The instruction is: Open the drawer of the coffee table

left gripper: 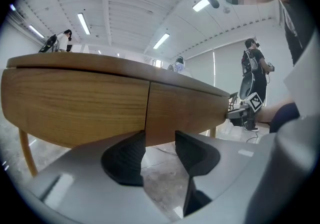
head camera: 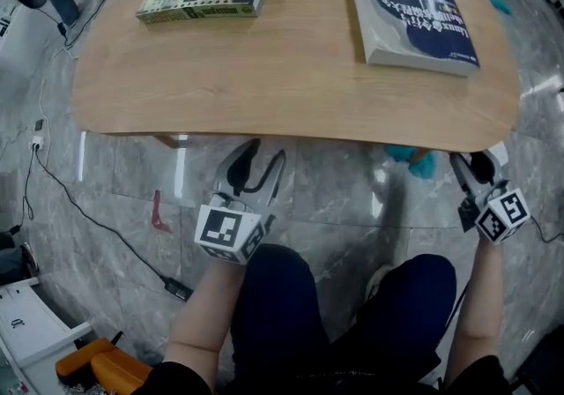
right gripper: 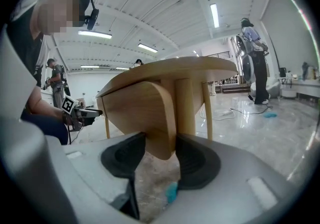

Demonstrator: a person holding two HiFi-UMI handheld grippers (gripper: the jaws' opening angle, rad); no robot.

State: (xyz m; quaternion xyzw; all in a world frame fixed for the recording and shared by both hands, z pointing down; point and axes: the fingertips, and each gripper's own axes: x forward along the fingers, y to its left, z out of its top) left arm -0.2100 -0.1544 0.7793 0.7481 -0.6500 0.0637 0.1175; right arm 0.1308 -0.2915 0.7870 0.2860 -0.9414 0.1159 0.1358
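**Step:** getting a hold on the drawer, not pulling yet. The drawer front (left gripper: pixel 187 110) is sitting shut, flush w/ the panel beside it, and a thin seam (left gripper: pixel 148 108) is dividing the two. I'm taking the panel right of the seam as the drawer, b/c both grippers are sitting at its two ends. No handle is showing.

**L gripper** (left gripper: pixel 160 143): jaws are standing apart, gripping nothing. The front's bottom edge is running just above & ahead of the pads. The seam is sitting just over the pad at the view's left, w/ only floor showing btwn the pads.

**R gripper** (right gripper: pixel 160 143): jaws are clamping the other end of the same front. Its lower corner is hanging btwn the pads, and both pads look to be touching wood. A table leg (right gripper: pixel 185 103) is standing just beyond the pad at the view's right.

**Next, prob:** L needs lifting a bit & pushing fwd so the bottom edge is going btwn its pads. Then it's closing, then both hands are pulling straight back together. An uneven pull could be jamming a wide drawer, so both ends need keeping level.

**Pose:** both grippers are pointing nearly level, tipped slightly down, tucked under the near edge of the table (head camera: pixel 291 76). L forearm is reaching in past the left knee, near mid-table. R forearm is reaching at the table's right end, well apart from L.
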